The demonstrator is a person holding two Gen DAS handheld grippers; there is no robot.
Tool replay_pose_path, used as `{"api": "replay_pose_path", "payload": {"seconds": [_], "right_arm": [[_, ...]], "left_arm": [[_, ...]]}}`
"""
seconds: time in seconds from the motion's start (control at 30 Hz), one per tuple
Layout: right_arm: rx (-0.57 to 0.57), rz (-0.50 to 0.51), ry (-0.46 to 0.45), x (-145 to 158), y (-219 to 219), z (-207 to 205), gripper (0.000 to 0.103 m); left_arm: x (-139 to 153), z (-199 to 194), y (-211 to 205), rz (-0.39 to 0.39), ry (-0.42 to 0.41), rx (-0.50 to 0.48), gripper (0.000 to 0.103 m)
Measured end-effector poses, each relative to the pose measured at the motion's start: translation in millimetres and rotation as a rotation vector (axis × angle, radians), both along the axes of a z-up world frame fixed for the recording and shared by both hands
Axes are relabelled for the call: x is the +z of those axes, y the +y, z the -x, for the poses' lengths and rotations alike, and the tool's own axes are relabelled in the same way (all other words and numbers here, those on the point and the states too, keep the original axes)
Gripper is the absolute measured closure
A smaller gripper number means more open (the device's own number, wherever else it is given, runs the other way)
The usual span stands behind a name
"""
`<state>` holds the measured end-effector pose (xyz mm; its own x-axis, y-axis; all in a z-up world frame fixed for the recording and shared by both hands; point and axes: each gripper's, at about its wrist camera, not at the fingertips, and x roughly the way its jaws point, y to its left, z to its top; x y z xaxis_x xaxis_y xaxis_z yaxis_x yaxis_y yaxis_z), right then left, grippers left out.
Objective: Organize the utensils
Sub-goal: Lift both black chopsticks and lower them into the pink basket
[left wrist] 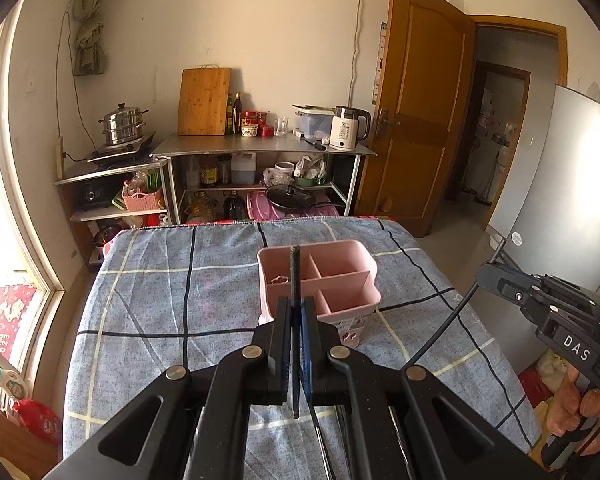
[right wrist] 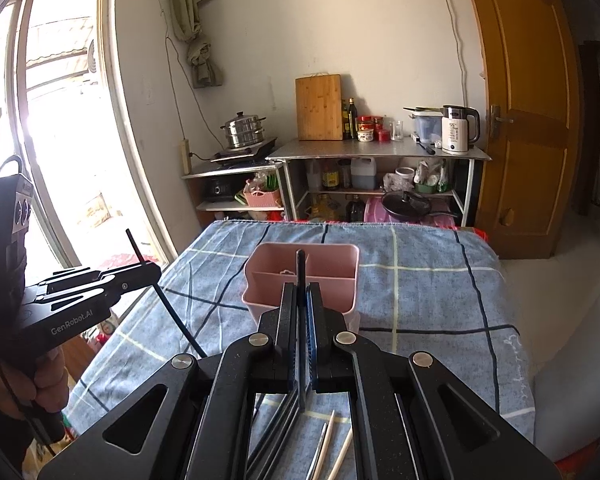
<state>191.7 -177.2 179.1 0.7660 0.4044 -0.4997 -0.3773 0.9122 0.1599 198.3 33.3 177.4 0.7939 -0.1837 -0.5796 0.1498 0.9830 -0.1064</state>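
L gripper [left wrist: 298, 312] is clamped on one black chopstick [left wrist: 295, 276], jaws together on it, stick pointing up and far over the pink caddy [left wrist: 352, 264]. In the right wrist view the same L gripper [right wrist: 150, 270] shows at far left w/ its stick [right wrist: 168, 300] crossing it at a slant; its side reads "GenRobot.AI". A hand [right wrist: 44, 384] wraps the grip below.

R gripper [right wrist: 302, 300] is likewise shut on a black chopstick [right wrist: 301, 276], stick upright in front of the caddy [right wrist: 340, 256]. From the left wrist view the R gripper [left wrist: 485, 276] sits at right w/ "DAS" printed on the body, a hand [left wrist: 580, 408] under it, thin dark stick [left wrist: 452, 316] running down from the tip.

Caddy stands mid-table on a blue plaid cloth [left wrist: 160, 300], divided into compartments; label on its near face too small to read. More utensils lie near on the cloth, under the R gripper: black sticks [right wrist: 268, 436], pale ones [right wrist: 342, 456].

Far side: white kettle [right wrist: 456, 132] on a metal shelf w/ "55" on its label, rest unreadable. Cutting board [right wrist: 318, 108] leans on the wall; steamer pot [right wrist: 244, 132] to its left.
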Motion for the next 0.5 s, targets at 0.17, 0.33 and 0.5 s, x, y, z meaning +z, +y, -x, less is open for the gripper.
{"api": "replay_pose_path", "payload": {"seconds": [0.17,0.33,0.5], "right_arm": [[-0.002,-0.029,-0.04,21,1,-14,0.099],[-0.005,-0.06,-0.09,44,7,-31,0.099],[-0.013,-0.09,-0.114,53,16,-50,0.099]], "left_arm": [[24,-18,-3,0.011,-0.037,-0.004,0.099],[48,-40,-1,0.033,-0.077,0.003,0.099],[59,-61,0,0.042,-0.106,0.013,0.099]]}}
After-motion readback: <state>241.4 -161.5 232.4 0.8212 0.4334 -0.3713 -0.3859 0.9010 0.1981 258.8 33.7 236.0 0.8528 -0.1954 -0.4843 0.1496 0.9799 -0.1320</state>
